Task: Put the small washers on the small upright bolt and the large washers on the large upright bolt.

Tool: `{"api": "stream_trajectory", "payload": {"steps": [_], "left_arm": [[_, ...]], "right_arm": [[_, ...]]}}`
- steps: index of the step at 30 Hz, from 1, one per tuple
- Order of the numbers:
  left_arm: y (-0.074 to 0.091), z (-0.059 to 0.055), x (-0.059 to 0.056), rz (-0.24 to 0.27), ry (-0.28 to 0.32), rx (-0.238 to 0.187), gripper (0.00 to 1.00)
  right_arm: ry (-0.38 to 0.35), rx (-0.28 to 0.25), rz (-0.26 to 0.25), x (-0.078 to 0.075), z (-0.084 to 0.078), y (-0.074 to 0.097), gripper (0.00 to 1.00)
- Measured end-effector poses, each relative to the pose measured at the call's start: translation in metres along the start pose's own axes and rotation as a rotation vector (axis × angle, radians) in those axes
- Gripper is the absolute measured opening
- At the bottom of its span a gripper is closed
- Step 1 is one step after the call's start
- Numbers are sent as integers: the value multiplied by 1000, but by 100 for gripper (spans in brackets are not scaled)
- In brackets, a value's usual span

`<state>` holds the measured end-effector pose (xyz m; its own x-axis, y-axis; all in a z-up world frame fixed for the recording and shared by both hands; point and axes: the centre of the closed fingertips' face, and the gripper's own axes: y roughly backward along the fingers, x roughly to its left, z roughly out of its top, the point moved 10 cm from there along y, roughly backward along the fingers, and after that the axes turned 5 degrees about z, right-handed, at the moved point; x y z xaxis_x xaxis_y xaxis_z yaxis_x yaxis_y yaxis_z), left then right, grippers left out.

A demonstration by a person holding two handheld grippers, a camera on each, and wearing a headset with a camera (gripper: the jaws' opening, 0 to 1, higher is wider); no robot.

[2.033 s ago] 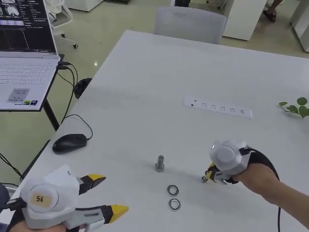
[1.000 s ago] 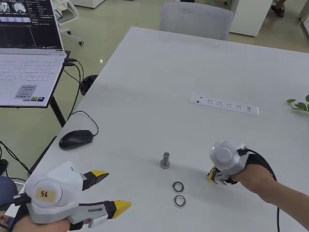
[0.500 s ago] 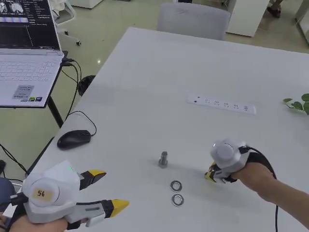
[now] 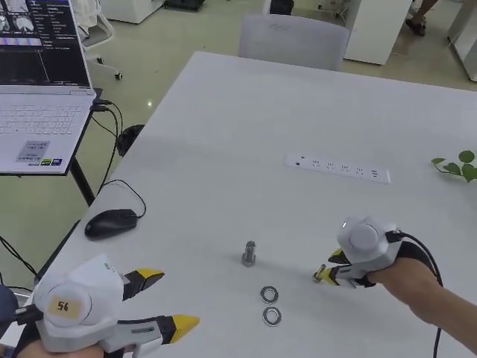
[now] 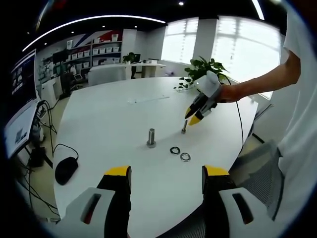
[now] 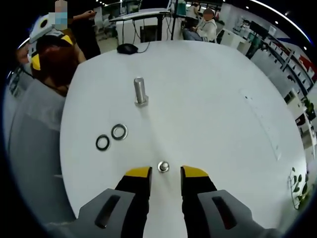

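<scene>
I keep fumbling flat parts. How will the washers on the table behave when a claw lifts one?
The washers are thin rings lying flat on the smooth table, so they will probably be hard to get under. They look like metal: likely stiff and light. On edge, one could roll.

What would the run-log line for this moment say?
left gripper: open, near edge | right gripper: open, tips at small bolt | two washers: loose on table beside large bolt
</scene>
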<state>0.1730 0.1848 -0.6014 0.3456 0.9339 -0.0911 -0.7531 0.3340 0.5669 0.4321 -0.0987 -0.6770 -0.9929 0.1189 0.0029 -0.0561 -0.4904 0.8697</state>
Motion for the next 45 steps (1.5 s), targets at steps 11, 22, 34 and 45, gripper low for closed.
{"api": "stream_trajectory", "payload": {"steps": [11, 22, 34, 45], "left_arm": [[-2, 0, -1, -8, -4, 0, 57], [-5, 2, -3, -15, -8, 2, 57], [-5, 0, -2, -11, -4, 6, 57], [-4, -1, -2, -8, 0, 4, 57]], "right_arm": [[-60, -83, -31, 4, -12, 28, 29], [-174, -172, -29, 16, -38, 41, 31], [-219, -165, 8, 41, -58, 27, 31], [-213, -170, 50, 61, -53, 17, 31]]}}
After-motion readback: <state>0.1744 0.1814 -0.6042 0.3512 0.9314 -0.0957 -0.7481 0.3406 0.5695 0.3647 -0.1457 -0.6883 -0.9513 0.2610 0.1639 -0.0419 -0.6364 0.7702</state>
